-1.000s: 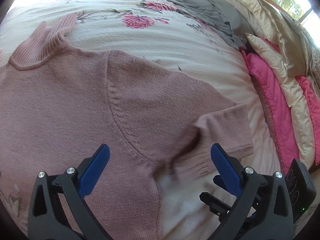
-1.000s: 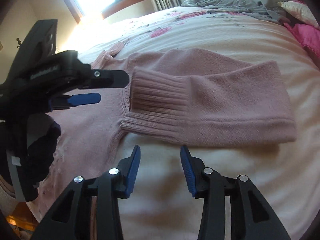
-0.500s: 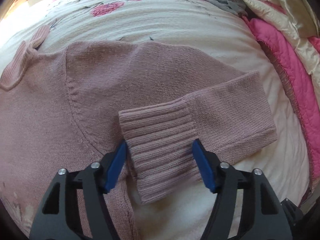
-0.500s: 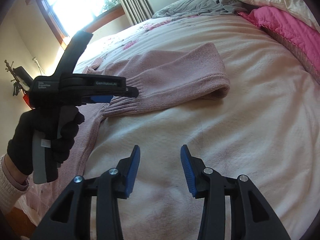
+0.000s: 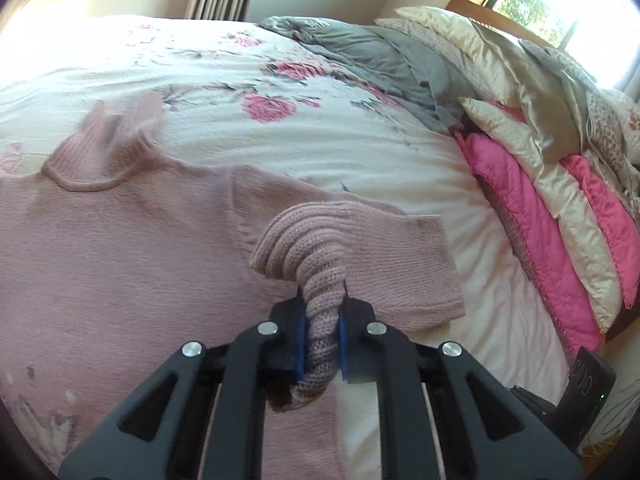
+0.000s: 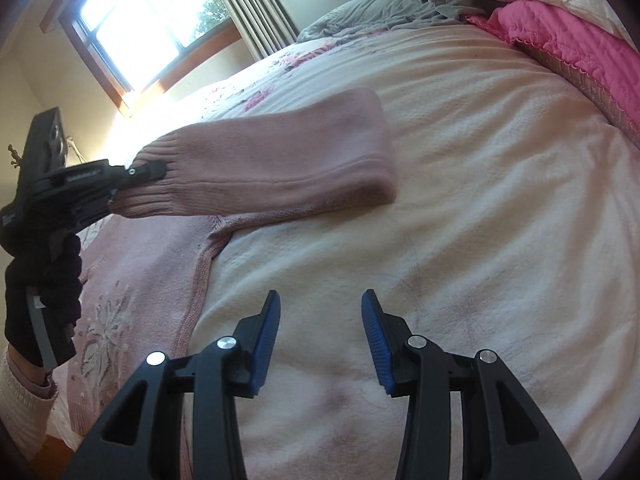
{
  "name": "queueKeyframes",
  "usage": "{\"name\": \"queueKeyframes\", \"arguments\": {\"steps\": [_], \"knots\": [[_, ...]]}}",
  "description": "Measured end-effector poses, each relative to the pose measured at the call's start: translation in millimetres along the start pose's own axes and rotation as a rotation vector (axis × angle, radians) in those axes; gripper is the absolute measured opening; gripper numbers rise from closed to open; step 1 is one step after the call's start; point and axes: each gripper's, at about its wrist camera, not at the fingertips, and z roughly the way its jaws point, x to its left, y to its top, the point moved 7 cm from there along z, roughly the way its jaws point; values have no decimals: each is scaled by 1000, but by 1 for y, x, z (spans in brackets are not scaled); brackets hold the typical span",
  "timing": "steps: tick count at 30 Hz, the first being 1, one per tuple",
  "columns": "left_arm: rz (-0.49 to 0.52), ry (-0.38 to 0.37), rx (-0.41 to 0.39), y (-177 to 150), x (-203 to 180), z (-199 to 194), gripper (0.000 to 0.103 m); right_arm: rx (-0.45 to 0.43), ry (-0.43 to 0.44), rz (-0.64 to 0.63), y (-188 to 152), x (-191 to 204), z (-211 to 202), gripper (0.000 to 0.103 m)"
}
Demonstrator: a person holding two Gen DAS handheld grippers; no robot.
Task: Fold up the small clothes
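A pink knit sweater point(image 5: 120, 248) lies flat on the bed, its turtleneck collar point(image 5: 104, 148) at the far left. My left gripper point(image 5: 322, 320) is shut on the ribbed cuff point(image 5: 308, 248) of the sleeve, which is lifted and doubled back over the sleeve point(image 5: 416, 264). In the right wrist view the same sleeve point(image 6: 272, 168) hangs raised from the left gripper point(image 6: 136, 184), held by a gloved hand point(image 6: 44, 280). My right gripper point(image 6: 320, 320) stands open above bare blanket, apart from the sweater's side seam point(image 6: 200, 280).
The bed wears a white floral blanket point(image 5: 280, 92). Pink and cream pillows point(image 5: 560, 216) are stacked along the right side, with a grey cover point(image 5: 372, 56) bunched at the head. Windows point(image 6: 148, 28) stand behind; bare blanket point(image 6: 500, 200) spreads right of the sweater.
My left gripper went from open around the ribbed cuff to shut on it and lifted the sleeve off the sweater body. The right gripper stayed open, drawing back slightly.
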Motion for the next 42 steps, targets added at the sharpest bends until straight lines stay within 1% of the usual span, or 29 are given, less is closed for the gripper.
{"name": "queueKeyframes", "arguments": {"steps": [3,6,8,11,14,16,19,20,22,23,24,26,28,30,31,32,33,35,36,37,39,40,41,42], "knots": [[-28,64,-13,7,46,-18,10,-5,18,-16,13,16,5,43],[-66,149,-32,13,97,-38,10,0,42,-12,32,33,19,43],[-99,175,-38,16,128,-50,10,8,49,-17,45,46,31,43],[-132,231,-62,20,169,-71,10,32,61,-32,60,69,54,44],[-158,284,-79,23,206,-88,10,70,109,-37,70,95,80,44],[-175,312,-63,21,230,-90,10,101,129,-45,73,110,98,44],[-221,321,-10,11,261,-79,10,151,114,-46,71,122,127,44],[-232,331,6,6,271,-75,11,167,96,-41,68,121,135,43],[-246,352,52,-6,288,-64,13,194,89,-15,60,116,149,42],[-262,349,69,-12,297,-61,15,191,90,-12,57,115,152,42],[-283,342,71,-15,304,-62,17,184,95,-18,56,113,152,42],[-323,328,30,-16,315,-75,25,183,103,-24,56,113,149,42],[-340,362,-20,-12,321,-94,32,184,90,-35,58,116,141,42],[-310,418,-82,-4,321,-115,32,168,88,-49,60,122,129,44],[-291,421,-105,1,316,-122,32,160,104,-58,63,130,126,44],[-277,408,-117,4,309,-126,32,156,117,-66,63,137,123,44],[-259,384,-114,6,299,-125,32,160,121,-75,63,144,123,45],[-211,337,-76,6,277,-113,34,175,124,-88,61,157,127,45],[-190,322,-50,6,268,-101,34,186,116,-96,59,161,133,45],[-177,307,-19,4,262,-89,34,202,89,-103,55,163,139,45],[-176,324,33,-7,265,-68,34,247,38,-77,48,157,153,46],[-187,331,70,-13,270,-56,35,273,43,-48,43,153,162,46],[-204,337,105,-21,278,-44,35,279,53,-28,40,149,167,46],[-217,339,114,-25,284,-37,35,273,63,-23,38,146,168,46]]}}
